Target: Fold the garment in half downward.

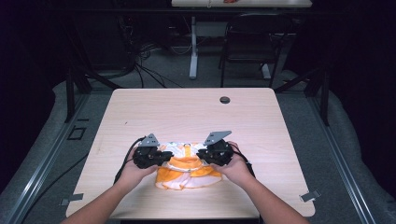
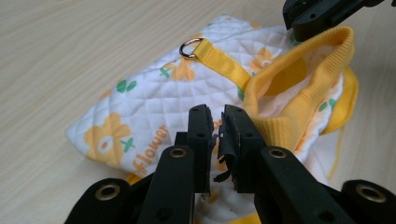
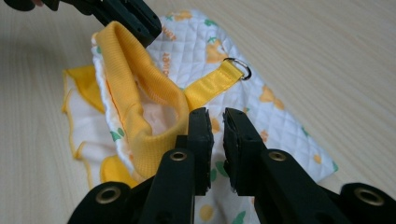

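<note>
Lab or test workspace indicated: light wooden table [image 1: 196, 109] ringed by dark curtains, metal frame posts [image 1: 70, 88], floor cables [image 1: 144, 70], office chair [image 1: 250, 42] behind.

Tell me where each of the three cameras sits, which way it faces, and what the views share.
High view: above the person's side, facing forward and down on the table; forearms, hands, left gripper and right gripper show.
Left gripper view: rides the left gripper, looking along its fingers at the garment.
Right gripper view: rides the right gripper, looking across the yellow ribbed collar.
Shared: both gripper views show the metal ring and the opposite gripper.
</note>
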Tool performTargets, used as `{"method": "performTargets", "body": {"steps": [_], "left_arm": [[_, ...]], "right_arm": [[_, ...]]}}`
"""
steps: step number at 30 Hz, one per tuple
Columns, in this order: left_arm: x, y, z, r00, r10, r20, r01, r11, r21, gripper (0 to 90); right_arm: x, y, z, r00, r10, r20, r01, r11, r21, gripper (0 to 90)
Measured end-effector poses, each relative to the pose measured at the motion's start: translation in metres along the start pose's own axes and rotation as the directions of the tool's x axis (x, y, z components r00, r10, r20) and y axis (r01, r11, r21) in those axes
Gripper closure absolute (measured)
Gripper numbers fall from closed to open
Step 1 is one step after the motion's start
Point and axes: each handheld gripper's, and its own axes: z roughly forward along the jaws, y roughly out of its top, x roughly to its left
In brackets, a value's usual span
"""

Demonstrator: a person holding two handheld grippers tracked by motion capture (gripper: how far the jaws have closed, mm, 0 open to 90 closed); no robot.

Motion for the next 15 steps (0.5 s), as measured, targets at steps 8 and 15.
{"method": "performTargets", "body": {"steps": [8,15], "left_arm": [[-0.015,-0.013,0.0,0.9984,0.027,0.05,-0.028,0.9994,0.022,80.0],[-0.021,-0.027,0.002,0.9981,0.016,0.06,-0.017,0.9994,0.028,77.5]], "right_arm": [[0.01,-0.017,0.001,0.9997,-0.003,-0.026,0.004,0.999,0.04,80.3],[0.018,-0.029,0.002,0.9989,0.0,-0.046,0.002,0.999,0.051,79.9]]}}
